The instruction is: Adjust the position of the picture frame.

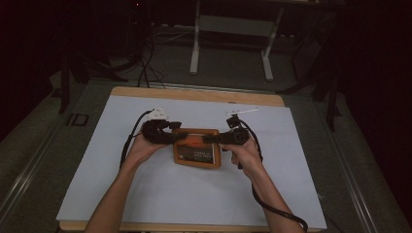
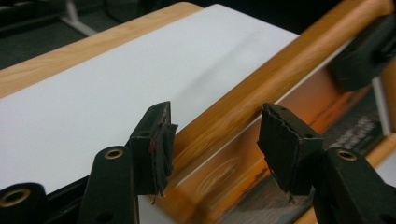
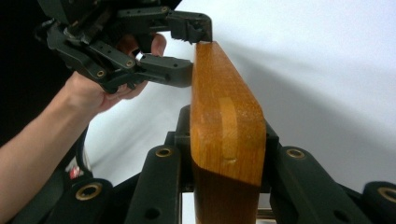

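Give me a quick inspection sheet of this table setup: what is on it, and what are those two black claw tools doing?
Surface: wooden table under a white sheet.
Job's things: wooden picture frame, one end clamped.
Clutter: small white strip near the far edge.
Grippers: right gripper shut on the frame's end; left gripper open, jaws astride the frame's rail, pads apart from it.
Cables: black cables trail from both tools.
Surroundings: dark room, grey floor, white desk legs behind.

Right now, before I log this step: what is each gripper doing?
Left gripper: open, jaws either side of the wooden picture frame, pads not pressing.
Right gripper: shut on the frame's edge.
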